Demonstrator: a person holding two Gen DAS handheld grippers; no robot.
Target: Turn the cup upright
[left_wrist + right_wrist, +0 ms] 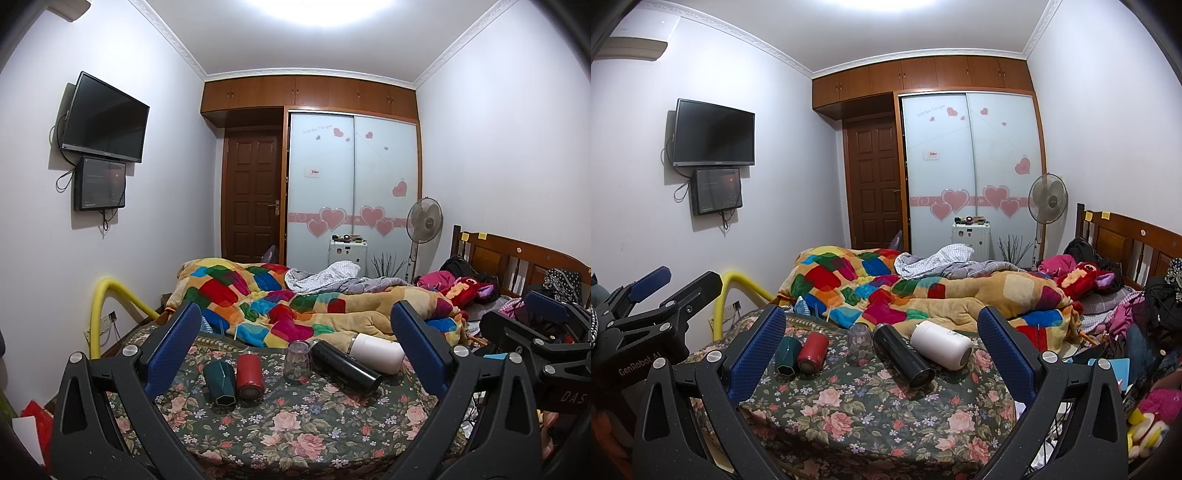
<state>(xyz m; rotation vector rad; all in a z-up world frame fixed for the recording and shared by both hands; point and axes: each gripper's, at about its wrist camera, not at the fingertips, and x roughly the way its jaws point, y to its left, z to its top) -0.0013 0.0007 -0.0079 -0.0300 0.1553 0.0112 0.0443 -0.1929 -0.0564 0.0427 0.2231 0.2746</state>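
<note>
Several cups lie on a floral cloth (pixel 303 435) (pixel 871 413). A green faceted cup (pixel 219 384) (pixel 787 353), a red cup (pixel 249 374) (pixel 812 350), a black flask (pixel 345 365) (pixel 904 354) and a white cup (pixel 376 352) (pixel 942 349) lie on their sides. A clear glass (pixel 297 361) (pixel 860 343) stands mouth down. My left gripper (pixel 295 343) is open and empty, held back from the cups. My right gripper (pixel 882 343) is open and empty too, likewise short of them. Each gripper shows at the edge of the other's view.
A colourful patchwork quilt (pixel 295 306) is piled right behind the cups. Clothes and a red plush toy (pixel 1086 277) lie at the right by the wooden headboard (pixel 1126 236). A yellow foam tube (pixel 110 299) curves at the left. A fan (pixel 1047 197) stands by the wardrobe.
</note>
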